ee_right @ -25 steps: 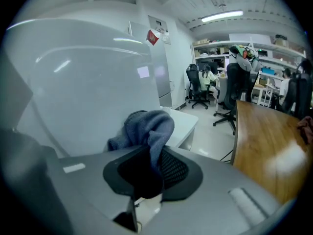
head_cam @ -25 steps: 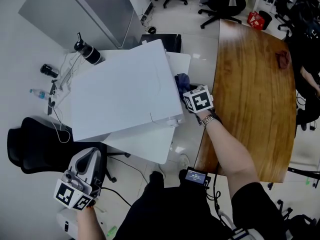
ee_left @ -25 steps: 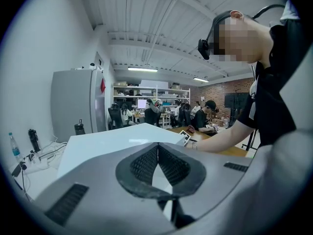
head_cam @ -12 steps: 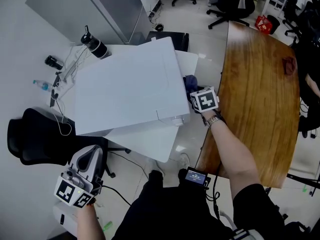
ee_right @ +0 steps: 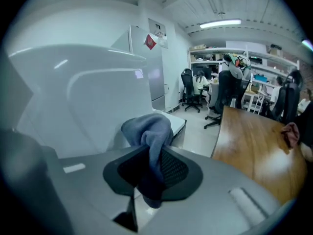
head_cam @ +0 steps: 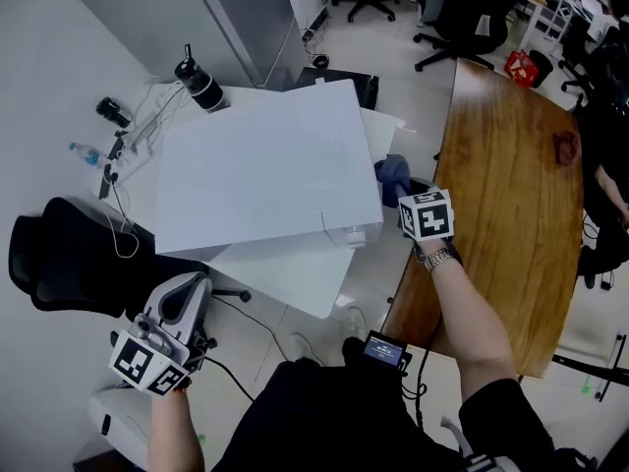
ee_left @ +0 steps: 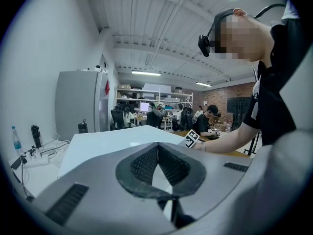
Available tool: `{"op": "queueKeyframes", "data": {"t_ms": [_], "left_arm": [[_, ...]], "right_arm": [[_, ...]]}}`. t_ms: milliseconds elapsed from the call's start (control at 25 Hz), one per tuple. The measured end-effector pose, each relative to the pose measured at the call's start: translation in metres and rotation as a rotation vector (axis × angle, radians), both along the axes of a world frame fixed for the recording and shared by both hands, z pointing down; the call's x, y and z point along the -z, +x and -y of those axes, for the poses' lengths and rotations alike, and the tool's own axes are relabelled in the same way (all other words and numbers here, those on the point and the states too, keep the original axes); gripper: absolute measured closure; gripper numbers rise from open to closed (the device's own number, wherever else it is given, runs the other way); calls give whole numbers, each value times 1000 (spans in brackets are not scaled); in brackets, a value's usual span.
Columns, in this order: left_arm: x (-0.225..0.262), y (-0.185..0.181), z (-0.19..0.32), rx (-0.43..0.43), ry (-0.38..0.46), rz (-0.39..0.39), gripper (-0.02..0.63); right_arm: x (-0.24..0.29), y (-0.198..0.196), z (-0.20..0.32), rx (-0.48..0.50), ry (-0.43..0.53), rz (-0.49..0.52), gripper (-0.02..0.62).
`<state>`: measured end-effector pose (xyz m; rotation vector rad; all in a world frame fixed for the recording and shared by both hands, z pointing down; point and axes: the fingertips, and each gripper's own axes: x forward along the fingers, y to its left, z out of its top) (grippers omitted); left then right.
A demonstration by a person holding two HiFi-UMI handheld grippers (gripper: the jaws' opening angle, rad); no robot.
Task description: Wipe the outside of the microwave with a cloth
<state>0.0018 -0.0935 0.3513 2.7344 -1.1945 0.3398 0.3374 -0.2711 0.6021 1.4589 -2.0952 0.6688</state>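
The right gripper, clamped on the blue cloth, has the microwave wall just leftward, while the left gripper, clenched empty, is well apart.

**Clearance round the microwave: top open, right side tight**

Microwave top was bare and free to pass over. The right gripper with the cloth sat in the gap between the microwave's side and the wooden table, with little sideways room. On the far left, cables, a water bottle and a black flask cluttered the white table. A black chair blocked the floor beside the left gripper.
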Motion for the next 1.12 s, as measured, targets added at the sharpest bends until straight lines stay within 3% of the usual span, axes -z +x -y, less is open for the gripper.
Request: {"op": "queueKeyframes", "data": {"t_ms": [280, 600, 840, 1120], "left_arm": [[-2, -14, 0, -11, 27, -55, 601], [-13, -53, -6, 11, 18, -113, 601], [-18, -97, -25, 39, 1, -147, 601], [-21, -154, -55, 72, -1, -168, 601]], "right_arm": [[57, 2, -40, -8, 115, -23, 525], [189, -25, -100, -17, 369, -46, 523], [260, -104, -145, 79, 504, -53, 523], [251, -241, -186, 275, 500, 3, 523]]}}
